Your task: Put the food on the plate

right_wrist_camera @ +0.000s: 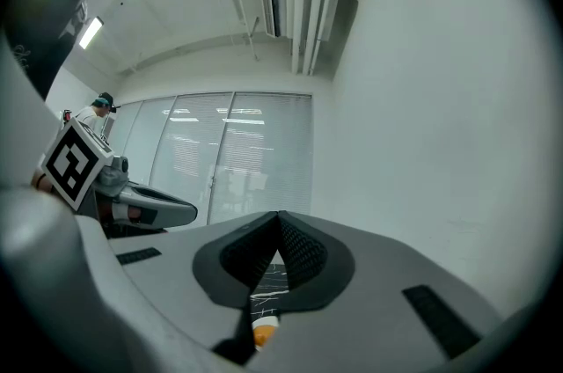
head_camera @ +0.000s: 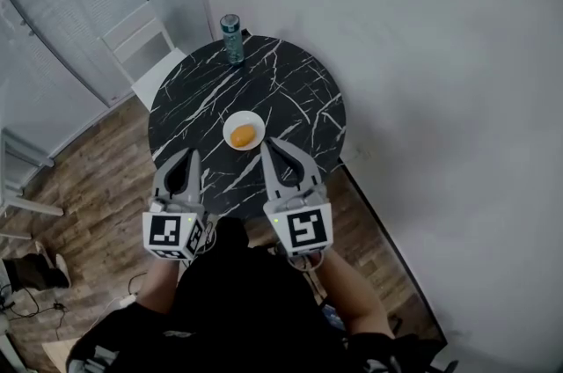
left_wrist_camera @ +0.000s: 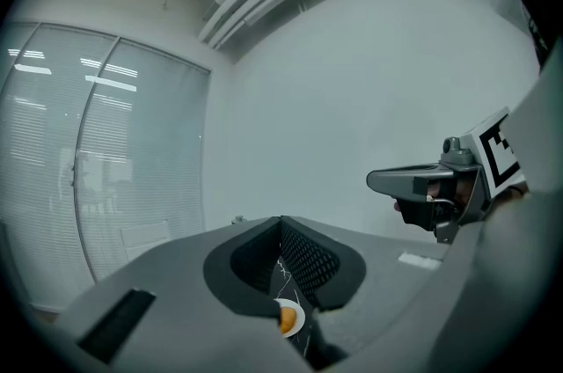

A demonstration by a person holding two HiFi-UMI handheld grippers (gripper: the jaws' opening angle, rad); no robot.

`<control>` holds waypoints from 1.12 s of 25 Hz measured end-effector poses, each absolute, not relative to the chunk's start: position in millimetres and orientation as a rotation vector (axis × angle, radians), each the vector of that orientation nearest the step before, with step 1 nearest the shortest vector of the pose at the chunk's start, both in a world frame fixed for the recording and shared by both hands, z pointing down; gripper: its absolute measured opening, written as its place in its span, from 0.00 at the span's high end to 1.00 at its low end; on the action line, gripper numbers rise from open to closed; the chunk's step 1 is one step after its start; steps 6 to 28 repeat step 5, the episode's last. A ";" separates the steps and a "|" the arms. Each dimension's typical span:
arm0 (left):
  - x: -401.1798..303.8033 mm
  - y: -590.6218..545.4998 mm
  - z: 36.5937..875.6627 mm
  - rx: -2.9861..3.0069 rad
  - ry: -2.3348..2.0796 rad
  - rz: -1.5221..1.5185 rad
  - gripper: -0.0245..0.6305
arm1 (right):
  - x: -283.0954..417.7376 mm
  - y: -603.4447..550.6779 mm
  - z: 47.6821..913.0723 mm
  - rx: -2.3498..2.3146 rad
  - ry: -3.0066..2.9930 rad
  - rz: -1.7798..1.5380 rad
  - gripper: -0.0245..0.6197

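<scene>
Two handheld grippers are hanging over the near side of the white plate (head_camera: 230,127), which is sitting near the middle of a round black marble table (head_camera: 290,90). An orange piece of food (head_camera: 244,135) is lying on the plate. The left gripper (head_camera: 186,156), to the left of the plate and nearer the person, is showing its jaws pressed together on nothing. The right gripper (head_camera: 271,146), just right of the plate's near rim, is likewise pointing shut, empty jaws toward it. A bottle (head_camera: 231,37) is standing well beyond the plate, at the table's far edge.
</scene>
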State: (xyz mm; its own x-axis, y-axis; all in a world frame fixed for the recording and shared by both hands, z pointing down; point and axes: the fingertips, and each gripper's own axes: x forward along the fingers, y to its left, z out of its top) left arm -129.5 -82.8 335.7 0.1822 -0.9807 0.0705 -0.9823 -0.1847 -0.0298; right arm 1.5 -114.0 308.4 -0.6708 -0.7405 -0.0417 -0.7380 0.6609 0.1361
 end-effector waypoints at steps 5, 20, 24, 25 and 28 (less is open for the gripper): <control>-125.4 -84.8 340.2 2.402 -1.966 0.098 0.96 | 4.9 -116.7 314.3 1.273 -2.846 -0.203 0.97; -125.4 -84.8 340.2 2.402 -1.966 0.098 0.96 | 4.9 -116.7 314.3 1.273 -2.846 -0.203 0.97; -125.4 -84.8 340.2 2.402 -1.966 0.098 0.96 | 4.9 -116.7 314.3 1.273 -2.846 -0.203 0.97; -125.4 -84.8 340.2 2.402 -1.966 0.098 0.96 | 4.9 -116.7 314.3 1.273 -2.846 -0.203 0.97; -125.4 -84.8 340.2 2.402 -1.966 0.098 0.96 | 4.9 -116.7 314.3 1.273 -2.846 -0.203 0.97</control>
